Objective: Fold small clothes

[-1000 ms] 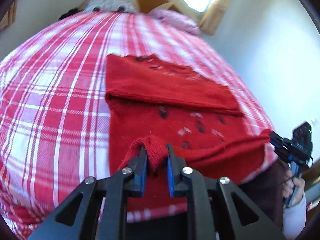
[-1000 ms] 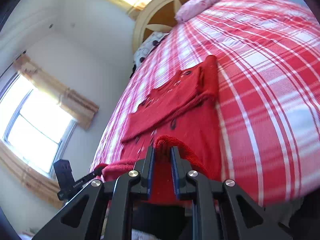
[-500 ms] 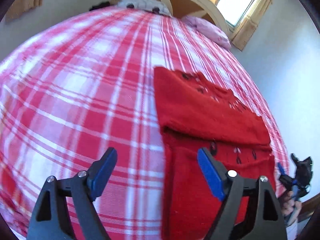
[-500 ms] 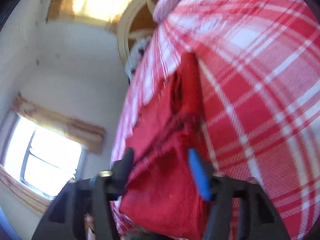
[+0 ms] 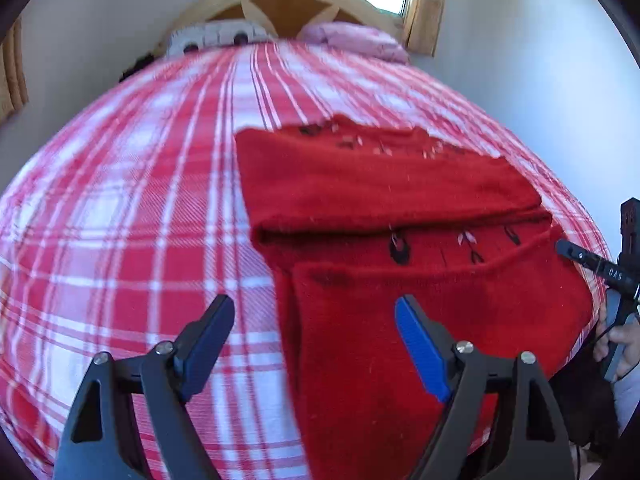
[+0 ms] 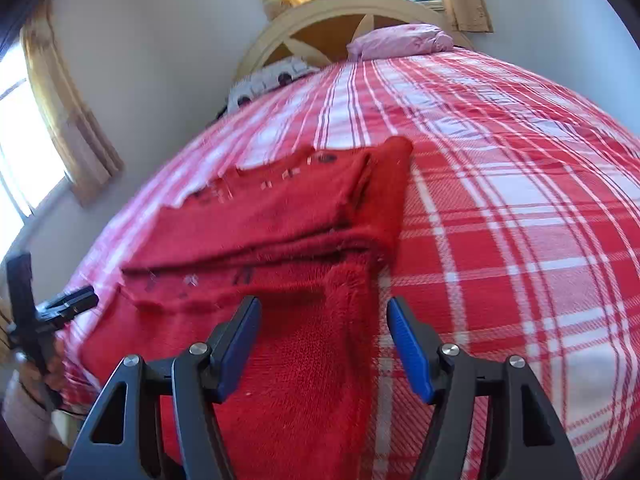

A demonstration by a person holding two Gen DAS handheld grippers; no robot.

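Note:
A red knitted sweater point(image 5: 384, 188) point(image 6: 260, 216) lies on the red and white plaid bedspread point(image 5: 120, 200), its upper part folded over in a flat band. My left gripper point(image 5: 314, 312) hangs open over the sweater's near left edge, which runs between the jaws untouched. My right gripper point(image 6: 323, 308) hovers over the near right edge. Its jaws are closing, with a strip of red knit below and between them, and the pads do not press it. Each gripper shows at the side of the other's view.
A pink pillow point(image 6: 400, 40) and a white patterned cushion point(image 5: 216, 38) lie against the arched wooden headboard point(image 5: 288, 0). Curtained windows point(image 6: 24, 140) sit behind and to the left. A hand point(image 5: 620, 344) holds the right gripper's handle by the bed's near edge.
Both grippers were shut on pinches of the sweater's near edge. They have let go and opened, and the knit now lies flat. Both views have swung back level.

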